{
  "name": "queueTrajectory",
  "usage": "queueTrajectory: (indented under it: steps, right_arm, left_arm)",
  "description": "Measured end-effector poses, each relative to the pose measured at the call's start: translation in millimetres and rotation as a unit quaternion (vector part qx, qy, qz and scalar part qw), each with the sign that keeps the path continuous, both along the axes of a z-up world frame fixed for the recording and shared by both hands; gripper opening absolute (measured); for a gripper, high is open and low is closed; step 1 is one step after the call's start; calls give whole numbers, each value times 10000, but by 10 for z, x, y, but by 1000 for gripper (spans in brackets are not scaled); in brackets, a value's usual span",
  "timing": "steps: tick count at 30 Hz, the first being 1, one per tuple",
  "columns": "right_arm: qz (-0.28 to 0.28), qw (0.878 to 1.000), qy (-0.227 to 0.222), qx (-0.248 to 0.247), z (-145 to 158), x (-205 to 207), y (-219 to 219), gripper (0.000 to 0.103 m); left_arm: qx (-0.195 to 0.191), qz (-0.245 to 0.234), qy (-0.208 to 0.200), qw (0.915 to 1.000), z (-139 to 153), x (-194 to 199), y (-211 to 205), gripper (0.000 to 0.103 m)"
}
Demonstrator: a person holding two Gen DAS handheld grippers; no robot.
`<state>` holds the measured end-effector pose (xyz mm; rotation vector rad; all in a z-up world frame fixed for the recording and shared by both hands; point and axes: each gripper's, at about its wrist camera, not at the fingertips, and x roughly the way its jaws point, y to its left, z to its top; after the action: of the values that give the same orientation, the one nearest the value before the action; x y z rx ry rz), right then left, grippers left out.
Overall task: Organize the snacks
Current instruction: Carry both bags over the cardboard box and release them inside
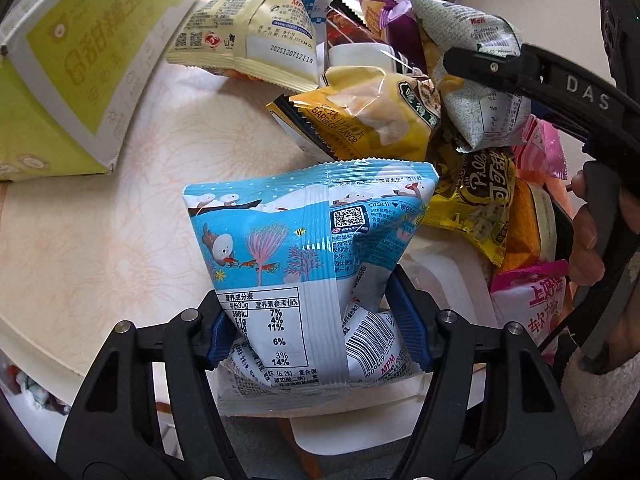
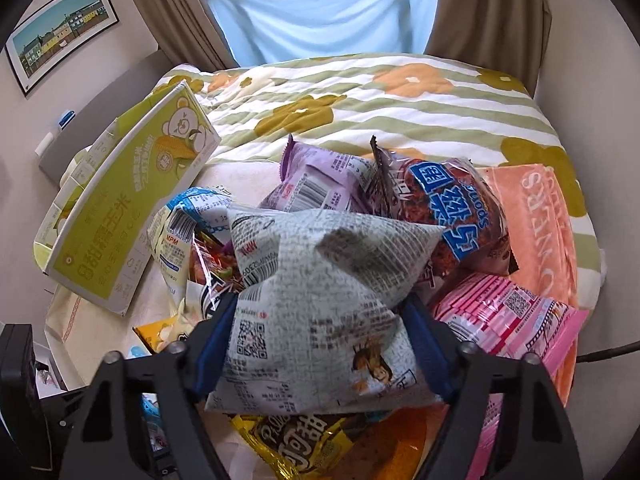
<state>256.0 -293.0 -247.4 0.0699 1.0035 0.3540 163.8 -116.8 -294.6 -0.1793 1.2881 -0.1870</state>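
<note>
**Bedside table, both claws loaded**

Bedding (image 2: 400, 96) backs the table (image 1: 100, 240), where a green box (image 1: 72, 64) stands left. Left claw (image 1: 316, 332) is clamped on a blue bag (image 1: 304, 248); right claw (image 2: 320, 356) on a grey bag (image 2: 320, 304) above the pile (image 1: 400, 92). Lift clear first; bare tabletop lies left, near the edge.

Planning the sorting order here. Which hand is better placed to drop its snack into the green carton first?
Probably left. The left gripper holds the blue bag with bare tabletop between it and the green carton; the right gripper holds the grey bag above the pile, farther off.
</note>
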Motion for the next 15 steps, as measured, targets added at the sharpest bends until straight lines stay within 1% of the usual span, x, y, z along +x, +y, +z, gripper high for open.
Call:
queueTrajectory:
  steps: [1,2,8,11,15]
  right_arm:
    - [-9,10000,1,-15,6,-9,-1,68]
    - [-33,10000,1,-18,11,-19,-8,67]
    - [-136,9999,-97,39,165,-133,-62,64]
    - [-141,9997,-213,8,336,-223,-46,64]
    - [-111,9989,-442,-55,649,-366,-7,63]
  left_arm:
    - [4,9,-8,10000,12,-4,0,64]
    - [6,20,-19,10000,28,-9,3,64]
    - [26,55,-197,9998,300,-129,53,64]
    - [-7,70,-382,9992,514,-218,87,64]
    - [3,85,-878,9961,984,-275,175,64]
